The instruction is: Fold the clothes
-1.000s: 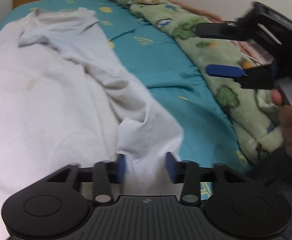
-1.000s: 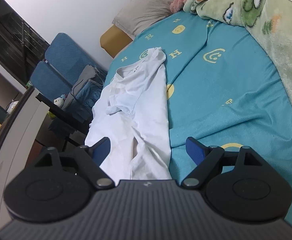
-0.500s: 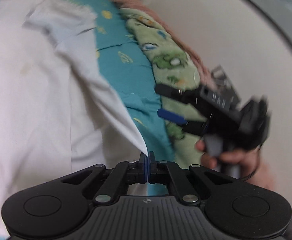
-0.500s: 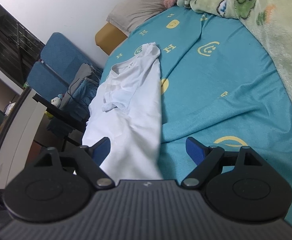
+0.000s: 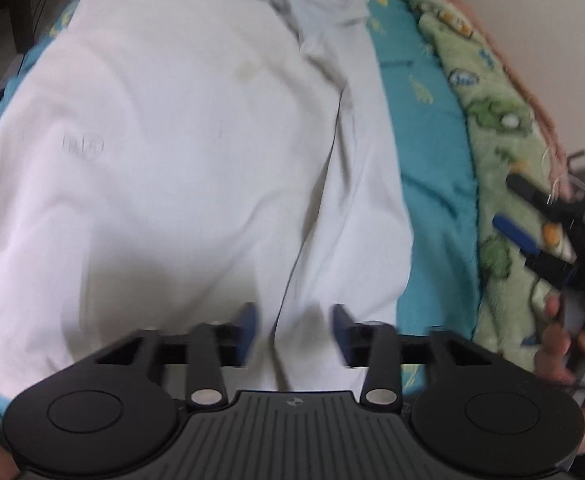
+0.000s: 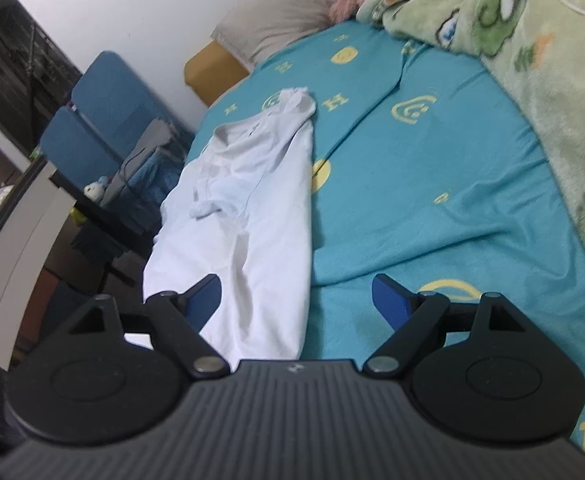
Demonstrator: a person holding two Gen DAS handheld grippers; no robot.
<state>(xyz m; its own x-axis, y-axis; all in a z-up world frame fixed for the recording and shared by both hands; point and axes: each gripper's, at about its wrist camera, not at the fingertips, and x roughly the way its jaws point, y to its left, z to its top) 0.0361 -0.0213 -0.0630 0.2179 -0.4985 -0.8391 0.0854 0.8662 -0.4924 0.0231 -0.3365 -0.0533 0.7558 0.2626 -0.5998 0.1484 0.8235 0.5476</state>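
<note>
Lying creased, soft white shirt (image 5: 196, 152) between parted left tongs (image 5: 294, 332).

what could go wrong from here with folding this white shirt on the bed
The white shirt lies along the bed's edge, its near end hanging past the teal sheet, so a tug could slide it off. The folded-over side sits loose and creased; with the left hand-held gripper open above it, the fold could set crooked.
</note>
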